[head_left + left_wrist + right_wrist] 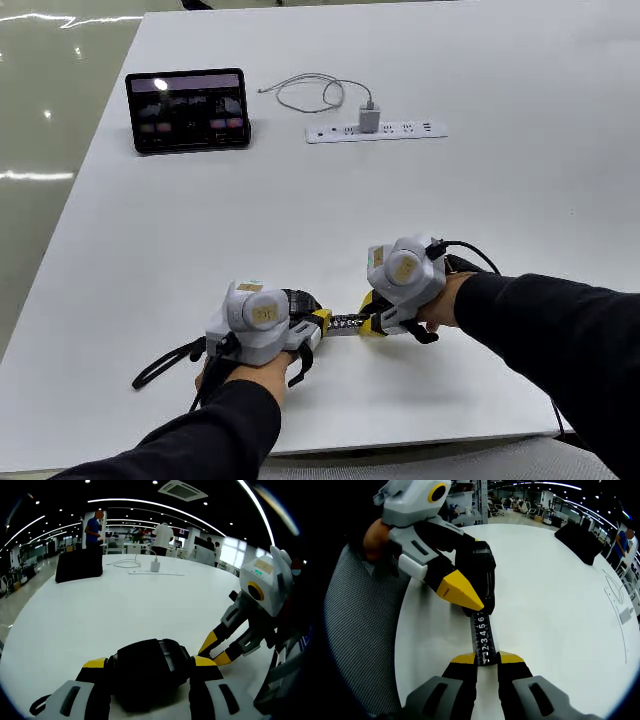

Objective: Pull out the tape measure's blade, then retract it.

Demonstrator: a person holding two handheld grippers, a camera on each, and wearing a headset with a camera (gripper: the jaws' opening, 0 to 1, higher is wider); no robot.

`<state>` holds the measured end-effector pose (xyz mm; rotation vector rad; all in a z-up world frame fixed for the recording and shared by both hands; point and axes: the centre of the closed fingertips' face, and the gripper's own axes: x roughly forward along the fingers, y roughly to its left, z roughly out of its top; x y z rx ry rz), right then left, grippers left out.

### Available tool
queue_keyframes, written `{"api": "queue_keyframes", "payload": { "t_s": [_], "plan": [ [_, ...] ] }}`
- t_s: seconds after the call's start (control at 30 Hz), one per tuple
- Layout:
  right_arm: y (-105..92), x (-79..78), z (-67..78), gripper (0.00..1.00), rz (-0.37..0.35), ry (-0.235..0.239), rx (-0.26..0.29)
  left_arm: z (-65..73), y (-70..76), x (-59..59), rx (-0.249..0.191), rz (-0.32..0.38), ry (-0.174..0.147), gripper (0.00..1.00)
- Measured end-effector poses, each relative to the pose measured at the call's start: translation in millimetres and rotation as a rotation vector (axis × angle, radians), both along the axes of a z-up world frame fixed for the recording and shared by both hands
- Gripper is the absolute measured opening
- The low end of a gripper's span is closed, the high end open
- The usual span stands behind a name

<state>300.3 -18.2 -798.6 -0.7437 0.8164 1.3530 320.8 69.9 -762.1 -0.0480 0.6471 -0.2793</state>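
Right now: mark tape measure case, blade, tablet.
tape measure case [145, 672], left gripper view, top of black housing.
blade [481, 634], right gripper view, numbered face.
tablet [187, 108], head view, screen centre.

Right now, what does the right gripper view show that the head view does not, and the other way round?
The right gripper view gives the numbers printed on the blade, readable, and the right gripper shut on its end. The head view gives the tablet, the power strip with a charger and a cable, at the far side of the table. Both share the left gripper holding the black tape measure case, with a short stretch of blade pulled out between the two grippers.
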Motion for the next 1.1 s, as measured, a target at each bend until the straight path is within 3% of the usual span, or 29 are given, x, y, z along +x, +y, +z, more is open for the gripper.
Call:
{"api": "queue_keyframes", "payload": {
  "t_s": [0.2, 0.27, 1.1],
  "plan": [
    [3.1, 0.0, 0.7, 0.11, 0.003, -0.001, 0.004, 0.1, 0.1, -0.3, -0.009, 0.001, 0.004, 0.59],
    [12.8, -1.9, 3.0, 0.11, -0.006, 0.007, 0.040, -0.3, 1.2, 0.0, -0.021, 0.005, 0.009, 0.59],
    [35.4, -0.7, 3.0, 0.11, 0.036, -0.007, 0.050, 0.6, 2.9, 0.3, -0.046, 0.015, 0.017, 0.59]
  ]
}}
